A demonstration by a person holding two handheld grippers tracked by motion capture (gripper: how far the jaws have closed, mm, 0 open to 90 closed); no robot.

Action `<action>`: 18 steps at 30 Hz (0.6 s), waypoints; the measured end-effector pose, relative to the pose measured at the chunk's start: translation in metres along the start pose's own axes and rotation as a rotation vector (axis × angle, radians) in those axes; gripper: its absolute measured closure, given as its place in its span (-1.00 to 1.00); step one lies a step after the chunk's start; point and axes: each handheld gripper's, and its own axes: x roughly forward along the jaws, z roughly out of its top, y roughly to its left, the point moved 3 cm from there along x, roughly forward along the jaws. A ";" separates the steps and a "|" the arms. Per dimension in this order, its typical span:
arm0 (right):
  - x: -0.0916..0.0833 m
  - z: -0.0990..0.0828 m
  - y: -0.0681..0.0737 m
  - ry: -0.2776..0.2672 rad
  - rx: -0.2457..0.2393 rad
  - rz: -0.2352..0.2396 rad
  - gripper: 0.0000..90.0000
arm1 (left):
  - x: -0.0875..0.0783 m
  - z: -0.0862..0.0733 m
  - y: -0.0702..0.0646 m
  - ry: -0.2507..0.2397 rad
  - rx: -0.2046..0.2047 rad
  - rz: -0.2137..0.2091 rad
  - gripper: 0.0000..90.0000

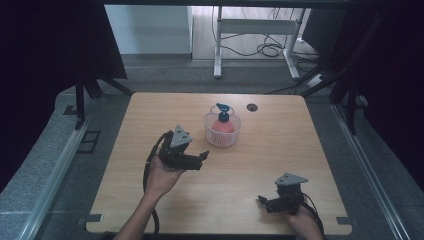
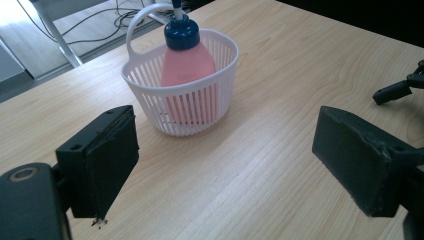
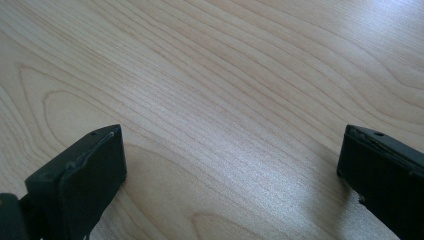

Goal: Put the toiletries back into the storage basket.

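Note:
A white slatted basket (image 1: 222, 135) (image 2: 185, 112) with a loop handle stands upright at the table's far middle. In it sits a pink bottle (image 1: 223, 125) (image 2: 188, 64) with a blue pump cap. My left gripper (image 1: 199, 159) (image 2: 231, 150) is held a little above the wood, just left of and nearer than the basket, pointing at it. Its jaws are open wide with nothing between them. My right gripper (image 1: 263, 201) (image 3: 231, 160) rests low by the front right of the table, open, with only bare wood between its jaws. Its tips (image 2: 400, 89) also appear far right in the left gripper view.
The light wooden table (image 1: 260, 160) has a round cable hole (image 1: 252, 107) right of the basket near the far edge. Beyond it a white desk frame (image 1: 256, 30) and cables lie on the floor. Dark curtains hang on both sides.

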 end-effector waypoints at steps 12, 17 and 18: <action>0.000 0.000 0.000 0.002 0.000 -0.001 -1.00 | -0.012 -0.016 0.002 -0.005 -0.017 -0.001 -0.76; 0.000 0.000 0.000 0.000 0.001 -0.002 -1.00 | -0.017 -0.023 0.003 -0.003 -0.018 0.001 -0.76; 0.000 0.000 0.000 0.000 0.001 -0.002 -1.00 | -0.018 -0.024 0.003 -0.004 -0.019 0.000 -0.76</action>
